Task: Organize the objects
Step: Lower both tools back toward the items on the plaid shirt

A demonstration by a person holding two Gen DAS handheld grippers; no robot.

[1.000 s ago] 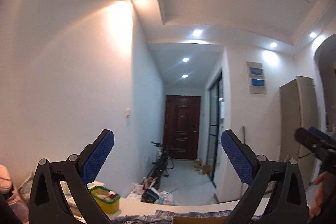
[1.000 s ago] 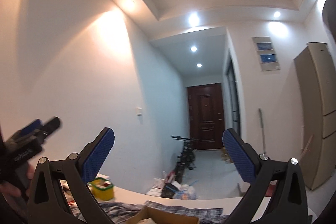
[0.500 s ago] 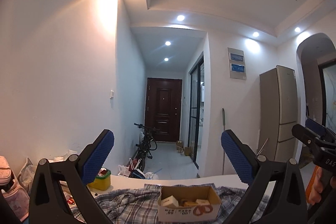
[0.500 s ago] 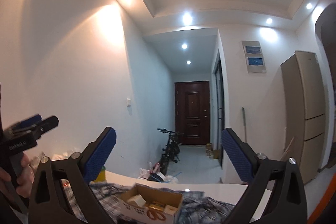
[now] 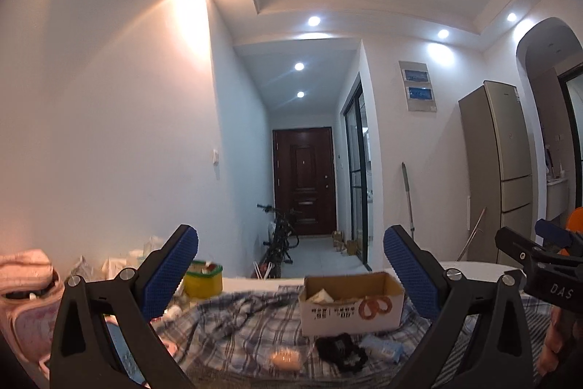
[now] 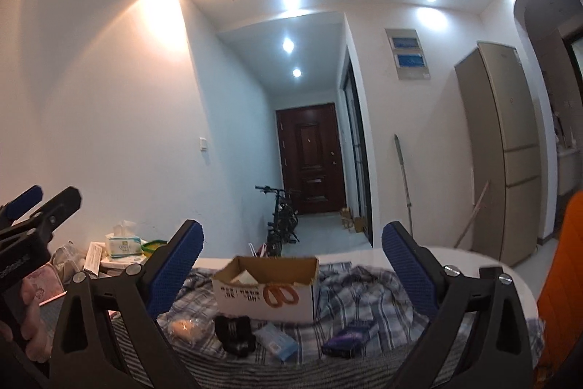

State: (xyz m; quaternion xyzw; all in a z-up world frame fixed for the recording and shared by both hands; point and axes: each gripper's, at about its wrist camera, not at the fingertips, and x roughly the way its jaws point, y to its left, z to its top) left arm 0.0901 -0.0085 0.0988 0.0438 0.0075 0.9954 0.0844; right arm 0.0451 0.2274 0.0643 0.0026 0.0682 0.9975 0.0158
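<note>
grippers: two are seen, left gripper (image 5: 290,265) and right gripper (image 6: 292,261), both with jaws spread wide and nothing gripped; the right one's jaws have just been narrowing a bit, nothing between them
cardboard box (image 6: 267,287): one, open-topped, set on the plaid cloth (image 6: 360,287) mid-table, straight ahead of both grippers
box print: a red pretzel-like loop plus dark characters, too small to be read
loose bits in front of box: four counted – black bundle (image 6: 235,332), pale blue packet (image 6: 276,341), dark purple packet (image 6: 350,337), clear-wrapped round thing (image 6: 186,327)
tissue pack (image 6: 122,244): one, far left
yellow tub (image 5: 203,278): one, green-rimmed
lettering: "DAS" is readable on the right gripper's body in the left view
</note>
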